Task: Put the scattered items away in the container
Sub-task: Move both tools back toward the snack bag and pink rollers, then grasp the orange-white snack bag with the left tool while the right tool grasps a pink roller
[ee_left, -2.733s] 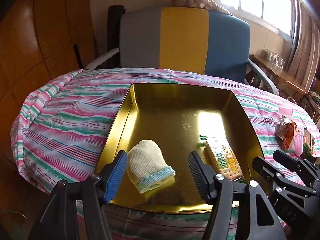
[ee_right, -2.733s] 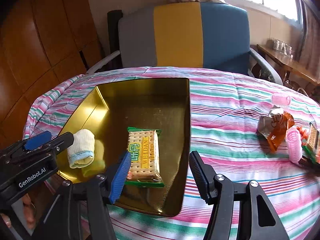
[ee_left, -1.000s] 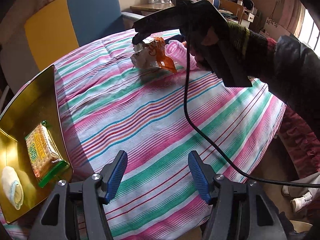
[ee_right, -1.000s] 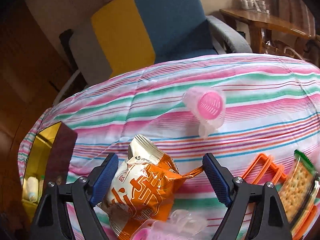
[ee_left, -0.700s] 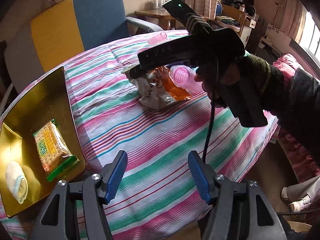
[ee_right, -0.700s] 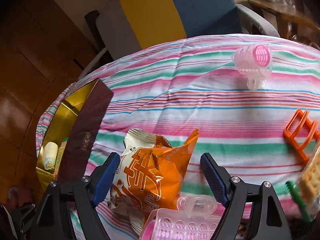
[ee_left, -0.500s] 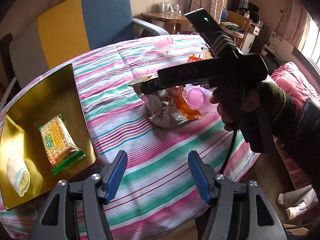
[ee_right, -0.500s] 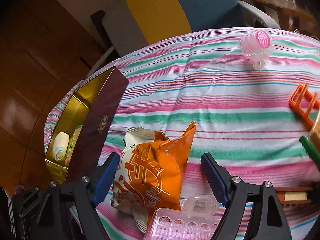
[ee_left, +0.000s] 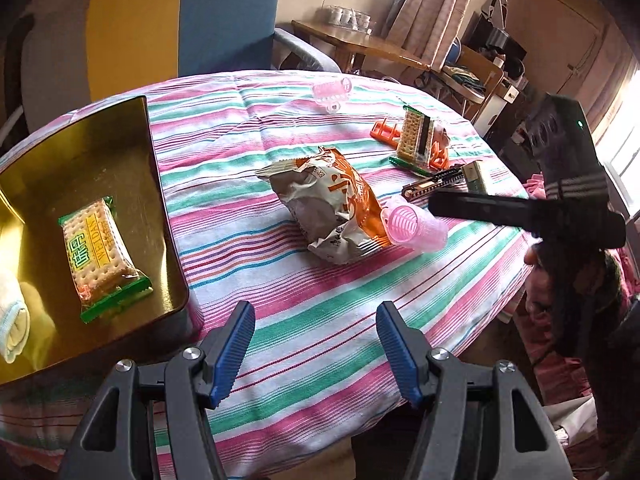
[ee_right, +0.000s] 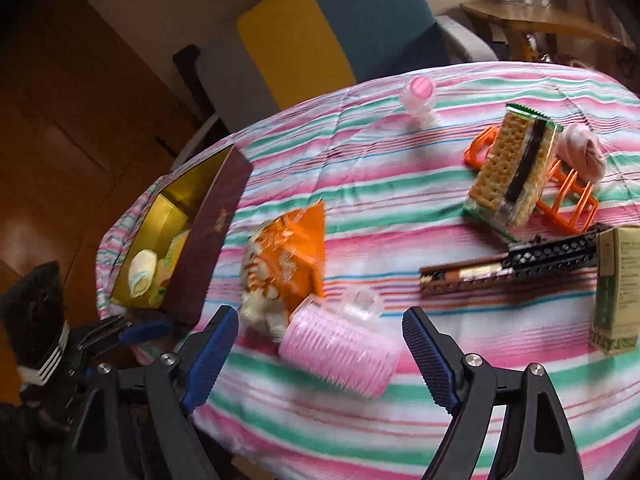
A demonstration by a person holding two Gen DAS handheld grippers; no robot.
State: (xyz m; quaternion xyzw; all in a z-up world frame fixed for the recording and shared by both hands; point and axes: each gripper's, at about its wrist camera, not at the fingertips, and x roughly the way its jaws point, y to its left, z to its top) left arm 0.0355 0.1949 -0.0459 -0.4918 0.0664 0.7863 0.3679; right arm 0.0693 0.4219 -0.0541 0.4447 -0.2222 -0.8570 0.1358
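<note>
Right wrist view now frames the large pink ribbed plastic hair roller (ee_right: 340,350) between the wide-spread blue pads of the right gripper (ee_right: 320,348), where half a second ago the crinkled orange-and-white snack bag (ee_right: 286,270) sat between them. The roller lies on the pink-and-green striped tablecloth (ee_right: 400,420), touching the bag's near corner. Neither pad touches it yet, so nothing is gripped. My reading is that the target has switched from bag to roller, and the next step is to close on its ribbed body (a light, round thing that may roll out if pinched off-centre).

From the left wrist view, the left gripper (ee_left: 314,344) has pulled back over the near table edge, its jaws wide and empty. The gold metal tray (ee_left: 156,184) has come further into view at the left. It holds the green-edged packet of crackers (ee_left: 98,252) and the rolled cream sock with a blue cuff (ee_left: 12,320).

Much remains scattered: a smaller pink roller (ee_left: 332,90), an upright cracker pack (ee_left: 416,140) leaning on an orange plastic rack (ee_left: 384,132), a dark comb-like bar (ee_right: 516,264), a green carton (ee_right: 618,288) and a pink rolled cloth (ee_right: 580,156).
</note>
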